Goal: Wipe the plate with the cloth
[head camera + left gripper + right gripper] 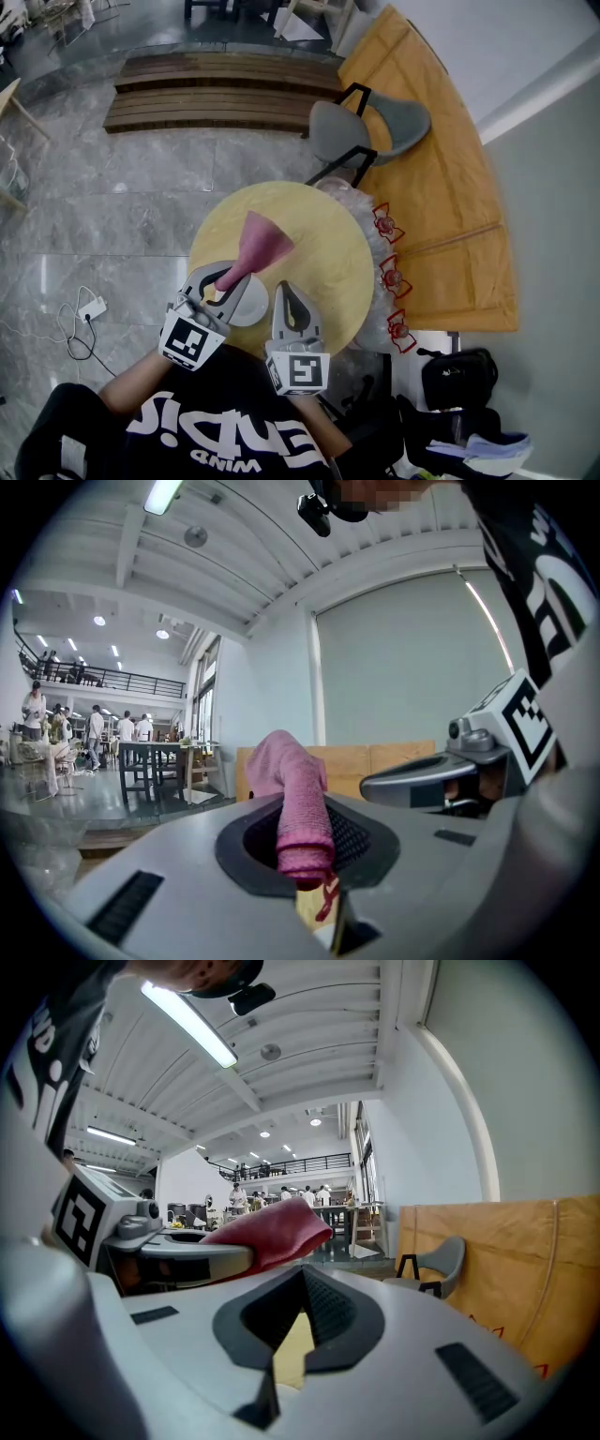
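Nearest me, my left hand-held gripper (pixel 228 274) angles forward and to the right over the near edge of the round yellow worktop (pixel 328 244). Its jaws are clamped on one end of the pink cloth (pixel 261 242). My right hand-held gripper (pixel 284 291) points almost straight ahead beside it, its jaws drawn together at the tips with nothing between them. Only a sliver of worktop shows through the gap behind the tips.

The white plate (pixel 256 305) lies on the worktop between the two grippers. Its left part is covered by the left one, and the part that shows is plain white. The cloth fans out ahead of the plate, raised clear of it. Beyond the worktop stand a grey chair (pixel 375 127) and, further off, a slatted wooden bench (pixel 216 89).
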